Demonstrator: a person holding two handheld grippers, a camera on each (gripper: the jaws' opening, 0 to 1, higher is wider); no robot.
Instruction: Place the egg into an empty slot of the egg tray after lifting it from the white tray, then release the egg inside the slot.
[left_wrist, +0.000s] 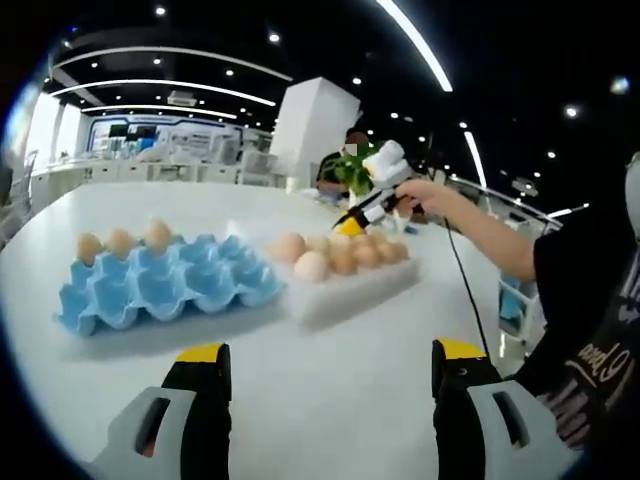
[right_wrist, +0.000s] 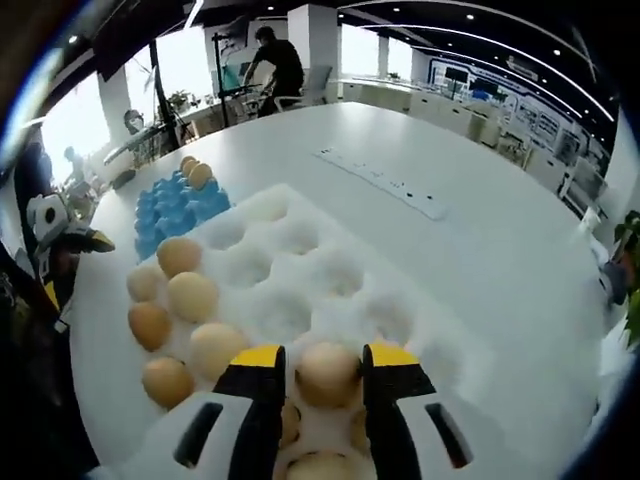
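My right gripper has its jaws either side of an egg in the white tray — whether they already pinch it I cannot tell. My left gripper hangs spread above the table. Next: lift, then carry to the blue egg tray — gently.

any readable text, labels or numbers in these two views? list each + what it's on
Light lettering on the person's dark shirt in the left gripper view: tilted and cut off by the view's edge, too partial to read for sure.
Screens and signs along the far wall: too small and blurred to read.
No markings show on the blue egg tray, the white tray, the eggs or the jaws.
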